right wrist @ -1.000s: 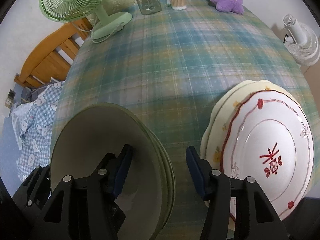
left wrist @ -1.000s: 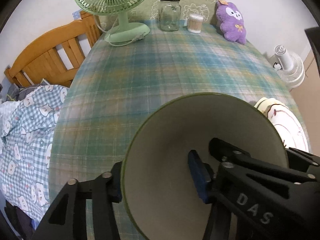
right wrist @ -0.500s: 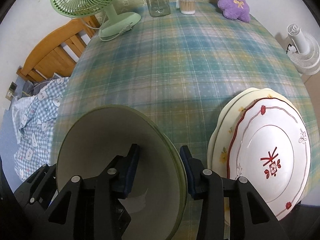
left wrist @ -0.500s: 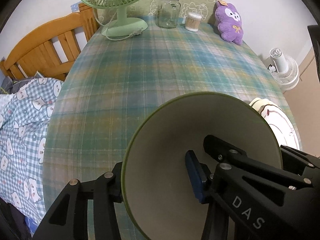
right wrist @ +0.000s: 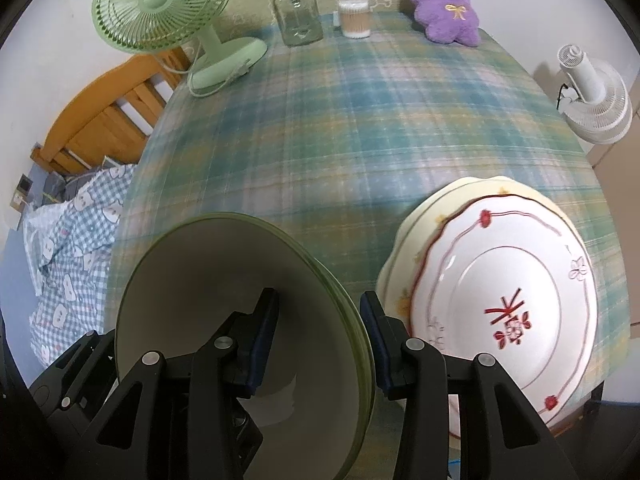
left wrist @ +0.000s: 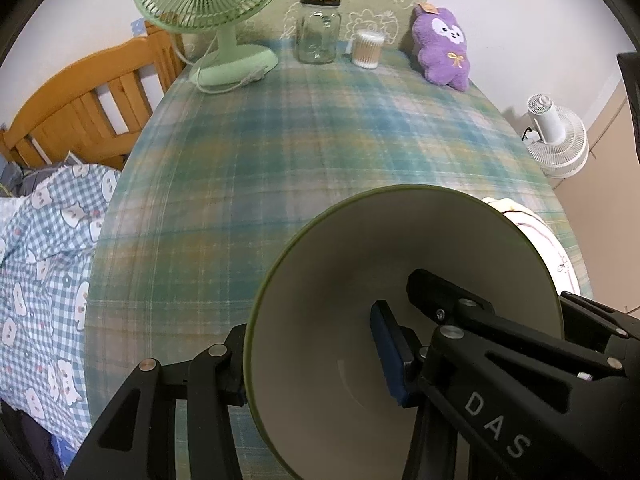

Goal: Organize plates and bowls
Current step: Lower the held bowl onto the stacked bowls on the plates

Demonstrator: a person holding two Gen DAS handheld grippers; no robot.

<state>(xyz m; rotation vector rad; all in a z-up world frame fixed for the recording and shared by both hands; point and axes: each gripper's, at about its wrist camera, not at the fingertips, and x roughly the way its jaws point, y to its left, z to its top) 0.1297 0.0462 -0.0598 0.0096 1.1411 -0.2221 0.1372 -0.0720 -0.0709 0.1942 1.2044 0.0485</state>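
We hold the stack of green bowls (right wrist: pixel 240 320) from both sides, at the near edge of the tabletop (right wrist: pixel 360 128). The left hand-held gripper (left wrist: pixel 308 360) clamps the left rim, one finger inside, one outside. The right hand-held gripper (right wrist: pixel 320 340) has just been closing across the right rim and appears to grip it, though contact at the outer finger is hard to confirm. The plates (right wrist: pixel 500 300) lie stacked just beside it. Risks: uneven pull could separate the nested bowls; a sideways swing could strike the plates.
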